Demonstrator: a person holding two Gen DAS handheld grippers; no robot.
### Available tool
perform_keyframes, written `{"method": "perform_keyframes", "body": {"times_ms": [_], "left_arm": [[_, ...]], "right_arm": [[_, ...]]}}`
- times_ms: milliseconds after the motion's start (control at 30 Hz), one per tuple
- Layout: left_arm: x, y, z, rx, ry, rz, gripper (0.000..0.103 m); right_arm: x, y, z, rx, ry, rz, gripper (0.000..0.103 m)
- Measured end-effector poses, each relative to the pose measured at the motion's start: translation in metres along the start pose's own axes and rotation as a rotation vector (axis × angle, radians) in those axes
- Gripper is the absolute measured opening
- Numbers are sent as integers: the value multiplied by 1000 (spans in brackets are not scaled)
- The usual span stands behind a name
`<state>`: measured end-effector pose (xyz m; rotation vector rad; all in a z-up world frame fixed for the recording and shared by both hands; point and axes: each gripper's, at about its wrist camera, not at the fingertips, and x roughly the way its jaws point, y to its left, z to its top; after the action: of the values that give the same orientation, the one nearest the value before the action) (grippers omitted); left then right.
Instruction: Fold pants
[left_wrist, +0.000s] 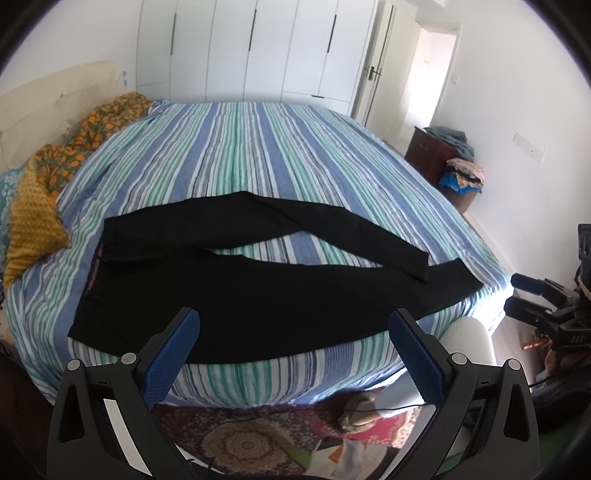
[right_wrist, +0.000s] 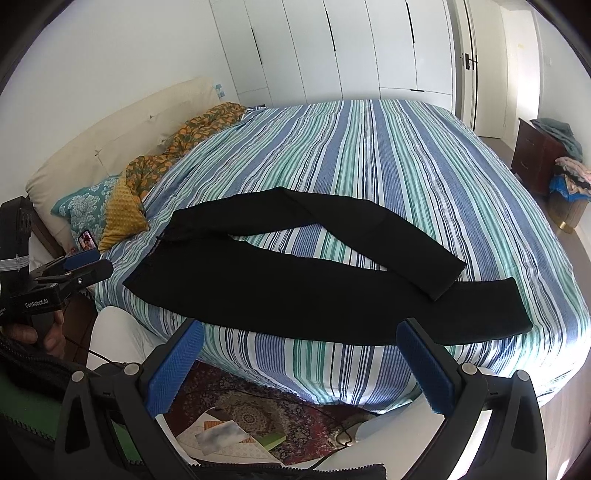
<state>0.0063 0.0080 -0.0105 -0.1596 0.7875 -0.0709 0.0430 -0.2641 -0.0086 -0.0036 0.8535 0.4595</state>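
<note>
Pillows (right_wrist: 110, 206) crowd the bed's left end; beyond them the striped bedspread (left_wrist: 258, 147) lies bare to the far wardrobe (left_wrist: 258, 48). The black pants (left_wrist: 258, 291) lie flat near the bed's near edge, waistband left, legs running right — the farther leg bends down so its cuff overlaps the nearer leg. The left gripper (left_wrist: 293, 332) and right gripper (right_wrist: 299, 341) hover off that edge, jaws apart, holding nothing. At far right, a basket (right_wrist: 569, 210) holds heaped clothes.
</note>
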Motion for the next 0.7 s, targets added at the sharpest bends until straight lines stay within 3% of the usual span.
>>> {"method": "perform_keyframes", "body": {"times_ms": [233,467,700], "left_arm": [[-22,10,-6,-38,-64,-29,102],[-33,13,-21,-51,-73,-95,102],[-44,4,-14,-23,-89,-85,102]], "right_arm": [[-23,13,2,-17,-67,-30,103],[-58,26,-14,1,-125,-87,103],[-80,41,-15,-12,-190,-80,103]]}}
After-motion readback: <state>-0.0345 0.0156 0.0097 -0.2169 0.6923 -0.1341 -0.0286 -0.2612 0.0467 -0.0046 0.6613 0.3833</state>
